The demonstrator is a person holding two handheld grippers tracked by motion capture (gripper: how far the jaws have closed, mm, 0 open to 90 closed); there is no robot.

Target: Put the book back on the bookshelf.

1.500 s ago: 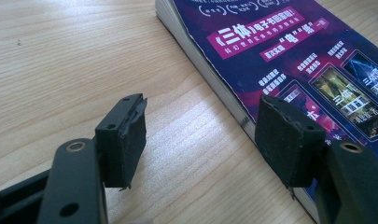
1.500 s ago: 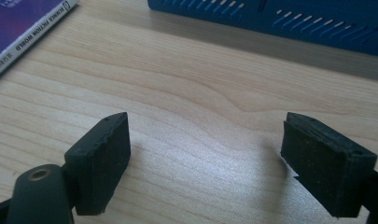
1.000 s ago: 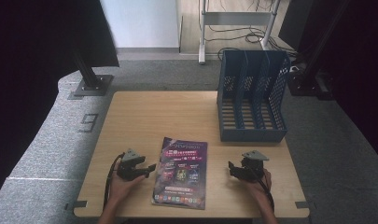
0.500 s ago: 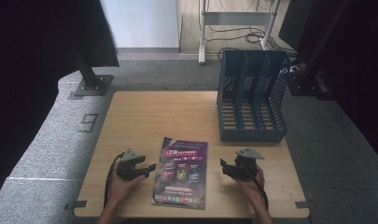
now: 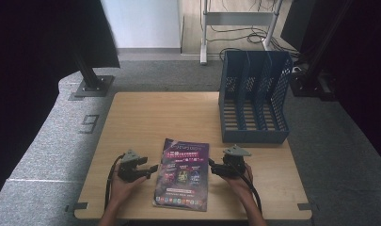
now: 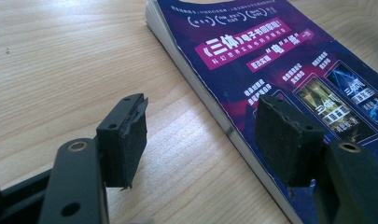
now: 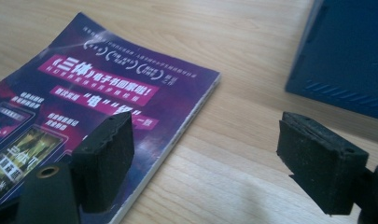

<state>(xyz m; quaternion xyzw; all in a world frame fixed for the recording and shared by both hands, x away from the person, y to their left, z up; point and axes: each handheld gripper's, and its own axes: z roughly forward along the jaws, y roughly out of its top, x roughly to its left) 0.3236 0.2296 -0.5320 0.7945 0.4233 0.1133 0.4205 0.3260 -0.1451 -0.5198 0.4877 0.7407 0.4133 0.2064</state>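
A purple magazine lies flat near the front edge of the wooden table. My left gripper rests just left of it, open and empty, its jaws straddling the magazine's left edge. My right gripper sits at the magazine's right edge, open, with one jaw over the cover and the other over bare wood. A blue three-slot file holder stands upright at the back right; its corner shows in the right gripper view.
Bare tabletop stretches across the back left and middle. Grey carpet surrounds the table. A black stand base sits on the floor at the left, and a white metal frame with cables stands behind.
The right gripper has slid left toward the magazine's right edge. The left gripper has stayed where it was.
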